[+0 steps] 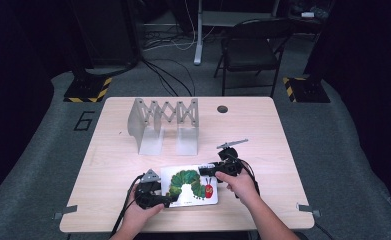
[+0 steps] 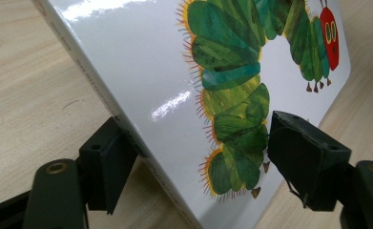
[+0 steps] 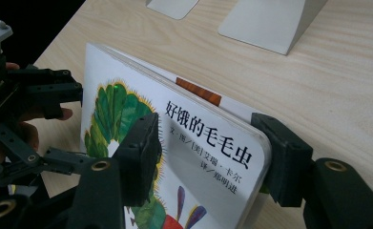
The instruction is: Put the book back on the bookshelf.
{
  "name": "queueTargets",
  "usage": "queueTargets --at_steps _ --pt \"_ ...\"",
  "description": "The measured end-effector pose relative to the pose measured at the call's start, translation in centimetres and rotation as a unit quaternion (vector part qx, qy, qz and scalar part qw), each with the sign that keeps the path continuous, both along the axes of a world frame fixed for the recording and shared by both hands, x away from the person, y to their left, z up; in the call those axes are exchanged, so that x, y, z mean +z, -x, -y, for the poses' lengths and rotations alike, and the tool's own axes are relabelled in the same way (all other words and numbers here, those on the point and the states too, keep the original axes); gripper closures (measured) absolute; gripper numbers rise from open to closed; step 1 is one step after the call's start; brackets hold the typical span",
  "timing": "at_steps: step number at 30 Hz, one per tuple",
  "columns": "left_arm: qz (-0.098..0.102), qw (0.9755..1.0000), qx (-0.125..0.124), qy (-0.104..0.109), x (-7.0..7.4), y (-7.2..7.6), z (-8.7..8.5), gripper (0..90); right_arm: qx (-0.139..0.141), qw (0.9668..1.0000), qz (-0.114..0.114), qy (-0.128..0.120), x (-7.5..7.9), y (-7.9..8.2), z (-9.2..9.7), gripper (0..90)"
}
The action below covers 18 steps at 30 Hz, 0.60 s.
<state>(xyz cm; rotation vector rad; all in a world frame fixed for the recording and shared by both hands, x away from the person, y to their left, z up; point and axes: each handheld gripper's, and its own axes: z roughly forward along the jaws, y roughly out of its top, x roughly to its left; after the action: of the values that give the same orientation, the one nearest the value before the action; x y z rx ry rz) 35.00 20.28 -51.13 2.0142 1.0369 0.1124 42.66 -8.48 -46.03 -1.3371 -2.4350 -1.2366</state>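
Where the left gripper [image 1: 169, 200] meets it, the glossy white board book with a green caterpillar on its cover [image 1: 190, 185] has its left end between the jaws, one pad on the cover and one against the spine edge, though whether they press is not clear. The book's long axis runs straight across from that gripper to the right gripper [image 1: 203, 171], caterpillar head toward the right. The right gripper is clamped on the book's right end, one pad above and one beneath. Beyond both grippers stands a grey metal expanding book rack [image 1: 163, 125] on the pale wooden table [image 1: 263, 130].
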Motion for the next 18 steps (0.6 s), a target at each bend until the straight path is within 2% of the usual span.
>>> queueTargets --at_steps 3,5,7,8,9,12,18 --pt "0.003 1.0 0.003 -0.001 0.3 0.0 -0.3 29.8 0.0 1.0 0.004 0.0 0.3 0.2 -0.2 44.4" --pt "0.013 0.9999 0.002 -0.007 0.4 -0.2 -0.6 32.0 0.003 0.9999 0.012 0.002 0.6 0.2 -0.3 44.6" --pt "0.012 0.9999 0.006 -0.002 0.6 -0.2 -0.7 34.3 0.004 0.9999 0.015 0.002 0.8 0.3 -0.3 44.8" --pt "0.013 0.9999 0.0 -0.006 0.7 -0.2 -0.9 35.5 0.003 0.9999 0.015 0.001 0.9 0.3 -0.4 44.9" --pt "0.016 0.9998 0.009 -0.003 0.8 -0.2 -0.9 36.6 0.003 0.9999 0.016 0.001 1.0 0.4 -0.4 45.0" --pt "0.015 0.9999 0.008 -0.004 1.1 -0.2 -1.2 39.6 0.005 0.9997 0.022 -0.002 1.3 0.5 -0.4 45.1" --pt "0.029 0.9994 0.015 -0.008 1.8 -0.3 -1.7 44.1 0.01 0.9993 0.035 -0.005 2.0 0.9 -0.8 45.1"
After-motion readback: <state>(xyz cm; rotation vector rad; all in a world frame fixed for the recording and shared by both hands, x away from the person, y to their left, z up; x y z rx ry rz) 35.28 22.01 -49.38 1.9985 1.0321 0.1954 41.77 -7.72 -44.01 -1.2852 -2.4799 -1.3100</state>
